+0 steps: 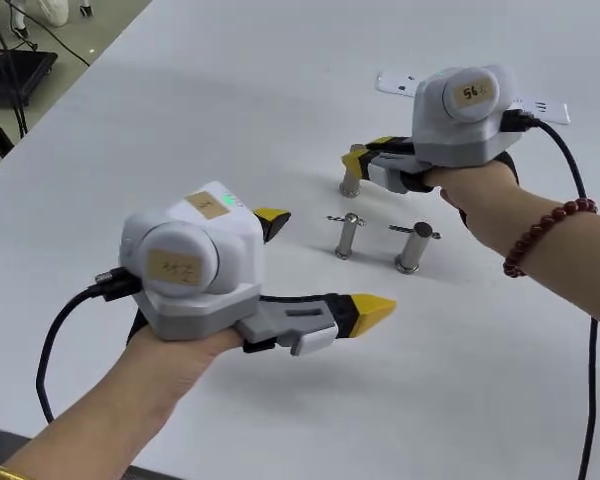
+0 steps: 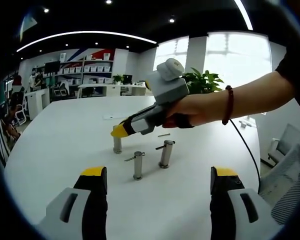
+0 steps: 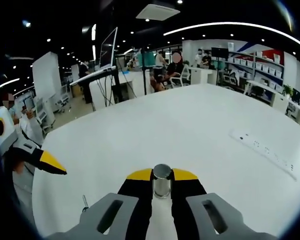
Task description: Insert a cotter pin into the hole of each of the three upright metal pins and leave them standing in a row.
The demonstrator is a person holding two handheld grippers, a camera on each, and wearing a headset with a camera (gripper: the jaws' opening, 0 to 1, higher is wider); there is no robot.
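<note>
Near the middle of the white table (image 1: 230, 90), well apart from its left edge, three metal pins stand upright. Of the two nearer ones, the left pin (image 1: 347, 238) has a cotter pin (image 1: 336, 218) through the hole near its top, and the right pin (image 1: 411, 250) has a second cotter pin (image 1: 427, 233). I judge two of three are done.

The far pin (image 1: 351, 180) stands between the jaws of the right gripper (image 1: 356, 160), which are closed narrowly on it. I see no cotter pin in it, though its hole is hidden, so this one seems left to do. The three also do not make a straight row yet.

Every pin has its long axis vertical. Both cotter pins lie level, across their pins.

The left gripper (image 1: 322, 265) is near the group but not touching it, with its jaws wide and nothing between them.
</note>
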